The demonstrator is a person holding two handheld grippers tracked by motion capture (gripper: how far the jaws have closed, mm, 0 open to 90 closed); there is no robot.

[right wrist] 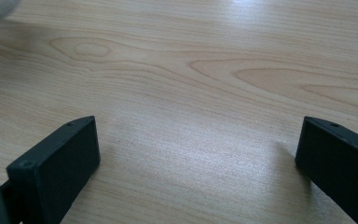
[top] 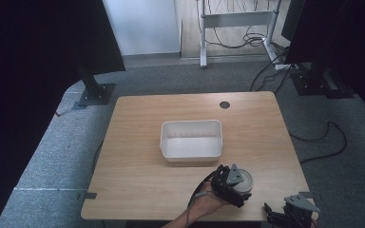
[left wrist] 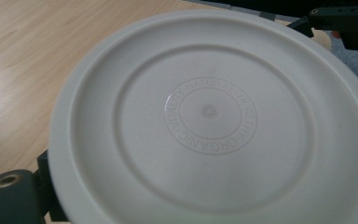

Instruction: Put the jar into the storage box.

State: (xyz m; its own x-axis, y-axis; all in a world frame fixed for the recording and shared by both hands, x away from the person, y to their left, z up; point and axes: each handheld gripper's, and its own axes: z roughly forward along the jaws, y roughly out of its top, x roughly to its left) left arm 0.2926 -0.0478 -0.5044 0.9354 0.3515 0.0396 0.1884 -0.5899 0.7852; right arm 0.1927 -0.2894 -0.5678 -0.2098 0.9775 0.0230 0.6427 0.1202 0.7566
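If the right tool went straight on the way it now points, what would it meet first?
Probably nothing: the right tool is open over the bare wooden table, and the way ahead looks free as far as its view shows.

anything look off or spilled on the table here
Nothing stands out. The white bin sits squarely mid-table, and the round white lid at the left gripper looks whole and clean. No spill shows on the wooden table.

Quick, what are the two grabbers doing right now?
Left gripper: at the white plate, but whether it is shut on it cannot be told.
Right gripper: open, holding nothing, above the table.
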